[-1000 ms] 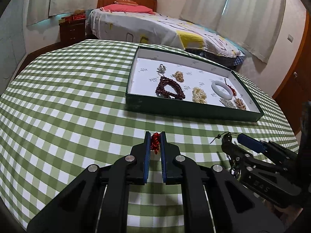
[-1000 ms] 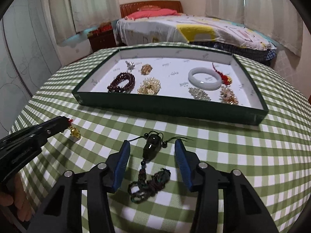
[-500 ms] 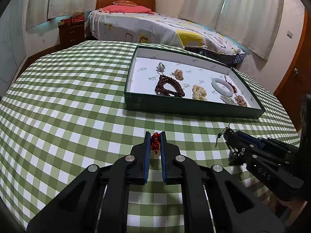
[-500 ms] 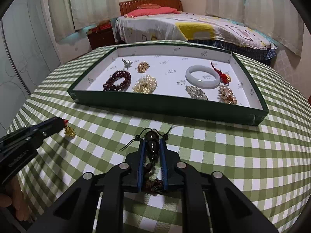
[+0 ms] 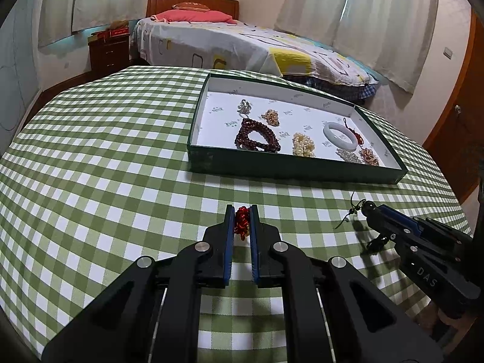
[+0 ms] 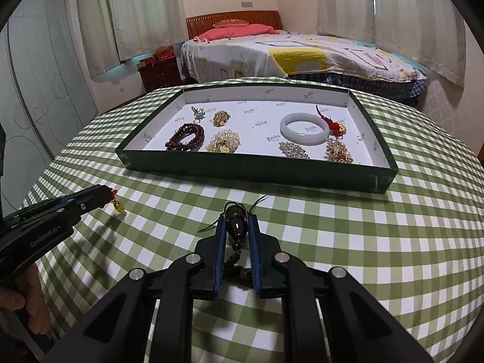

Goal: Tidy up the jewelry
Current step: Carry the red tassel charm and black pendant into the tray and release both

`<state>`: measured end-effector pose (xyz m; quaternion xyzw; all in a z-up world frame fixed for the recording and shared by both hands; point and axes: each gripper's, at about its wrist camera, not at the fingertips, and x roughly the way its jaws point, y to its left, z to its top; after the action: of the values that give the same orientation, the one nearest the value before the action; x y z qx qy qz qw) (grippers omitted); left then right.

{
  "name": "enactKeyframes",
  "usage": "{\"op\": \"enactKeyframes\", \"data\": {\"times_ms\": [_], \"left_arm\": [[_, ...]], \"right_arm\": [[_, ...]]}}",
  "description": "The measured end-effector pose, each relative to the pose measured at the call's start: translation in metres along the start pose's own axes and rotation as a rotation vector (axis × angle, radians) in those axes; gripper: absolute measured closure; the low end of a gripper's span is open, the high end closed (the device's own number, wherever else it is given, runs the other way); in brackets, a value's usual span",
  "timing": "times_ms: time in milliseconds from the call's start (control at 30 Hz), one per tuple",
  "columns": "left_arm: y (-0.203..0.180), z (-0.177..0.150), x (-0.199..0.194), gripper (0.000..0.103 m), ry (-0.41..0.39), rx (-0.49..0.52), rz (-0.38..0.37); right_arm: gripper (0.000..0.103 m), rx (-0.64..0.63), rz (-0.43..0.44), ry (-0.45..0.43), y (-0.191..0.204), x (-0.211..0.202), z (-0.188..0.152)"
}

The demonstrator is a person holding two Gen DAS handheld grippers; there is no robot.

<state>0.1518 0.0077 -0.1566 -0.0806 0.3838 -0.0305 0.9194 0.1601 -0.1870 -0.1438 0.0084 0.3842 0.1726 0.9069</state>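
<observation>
Left tool (image 5: pixel 242 222) clamped on a red knotted charm (image 5: pixel 241 221), lifted above the checked counter (image 5: pixel 106 166). Right tool (image 6: pixel 237 231) clamped on a dark bead pendant (image 6: pixel 236 225), tassel trailing below. Beyond both, green tray (image 6: pixel 257 171) holding bracelets and a pale bangle (image 6: pixel 304 128).
</observation>
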Motion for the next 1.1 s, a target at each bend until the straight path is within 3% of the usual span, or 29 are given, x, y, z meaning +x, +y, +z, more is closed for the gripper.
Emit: {"op": "enactKeyframes", "data": {"times_ms": [500,1100], "left_arm": [[-0.007,0.009,-0.013,0.093,-0.027,0.002,-0.028],[-0.027,0.049,-0.059,0.093,-0.153,0.047,-0.072]], "right_arm": [[0.088,0.004,0.009,-0.072,0.001,-0.024,0.009],[0.088,0.006,0.002,-0.215,0.001,-0.067,0.042]]}}
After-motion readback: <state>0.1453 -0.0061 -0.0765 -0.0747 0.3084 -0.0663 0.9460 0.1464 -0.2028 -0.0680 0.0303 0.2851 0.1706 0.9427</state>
